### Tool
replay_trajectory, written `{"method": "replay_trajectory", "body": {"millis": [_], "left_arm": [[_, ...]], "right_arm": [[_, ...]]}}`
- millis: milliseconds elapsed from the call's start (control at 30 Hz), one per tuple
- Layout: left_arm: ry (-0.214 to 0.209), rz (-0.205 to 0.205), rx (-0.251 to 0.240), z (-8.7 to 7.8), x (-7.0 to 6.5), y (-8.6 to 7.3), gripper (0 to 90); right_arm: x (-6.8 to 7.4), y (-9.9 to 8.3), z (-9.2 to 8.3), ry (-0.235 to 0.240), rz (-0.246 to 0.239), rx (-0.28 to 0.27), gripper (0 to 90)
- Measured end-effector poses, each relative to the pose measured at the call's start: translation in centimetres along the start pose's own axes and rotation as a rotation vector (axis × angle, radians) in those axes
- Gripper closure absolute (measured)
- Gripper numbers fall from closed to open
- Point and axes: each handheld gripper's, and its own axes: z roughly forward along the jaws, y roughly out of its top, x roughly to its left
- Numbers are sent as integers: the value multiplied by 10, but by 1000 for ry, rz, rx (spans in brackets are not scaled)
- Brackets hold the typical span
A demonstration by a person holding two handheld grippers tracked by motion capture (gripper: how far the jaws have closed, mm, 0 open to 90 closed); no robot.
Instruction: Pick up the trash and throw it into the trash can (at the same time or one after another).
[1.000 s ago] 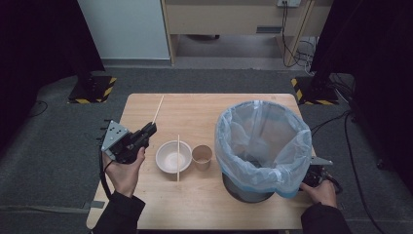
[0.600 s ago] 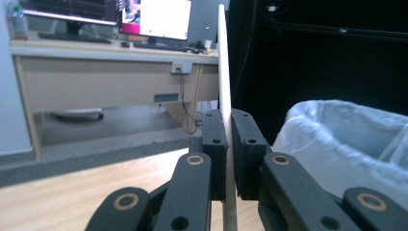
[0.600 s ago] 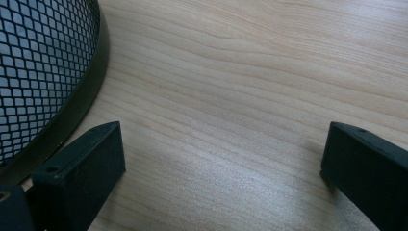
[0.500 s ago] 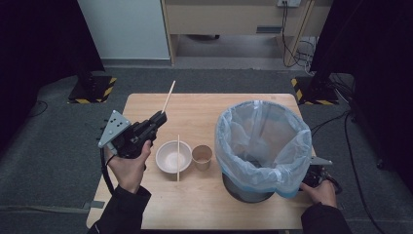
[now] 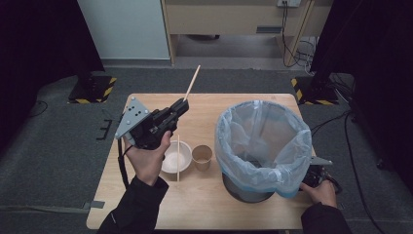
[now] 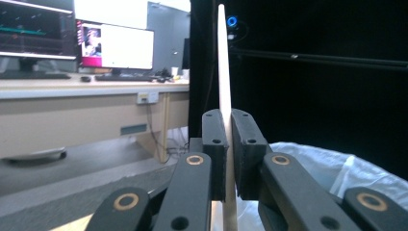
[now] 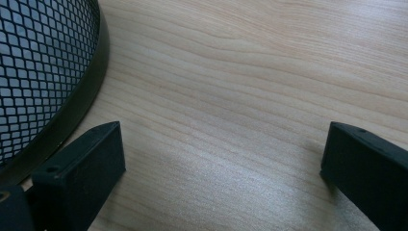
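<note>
left gripper (image 5: pixel 181 105): black body, pistol-like shape, seen left of centre in the high view
top plate (image 5: pixel 131 118): grey, three-cornered, dotted with small holes, mounted at the rear of the left gripper
left cable (image 5: pixel 121 163): black, seen trailing down beside the left sleeve
left jaw links: black flat bars with brass-coloured ringed pivots and dark screw holes, at the bottom of the left gripper view
left pads (image 6: pixel 214 139): black rectangular blocks, one small screw hole each
right gripper (image 5: pixel 315 176): black, small grey plate tip at lower right of the high view
right pads (image 7: pixel 84 168): black, blocky, matte
sleeves (image 5: pixel 134 209): dark, long, on both forearms
</note>
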Motion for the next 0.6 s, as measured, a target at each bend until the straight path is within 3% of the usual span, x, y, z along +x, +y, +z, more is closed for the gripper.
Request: {"method": "replay_trajectory", "body": {"millis": [333,600], "left_arm": [[-77,11,-24,26,-26,8,851],[-142,4,-14,52,-48,6,851]], "right_arm": [[0,0,0,0,0,0,17],[0,0,0,0,0,0,16]]}}
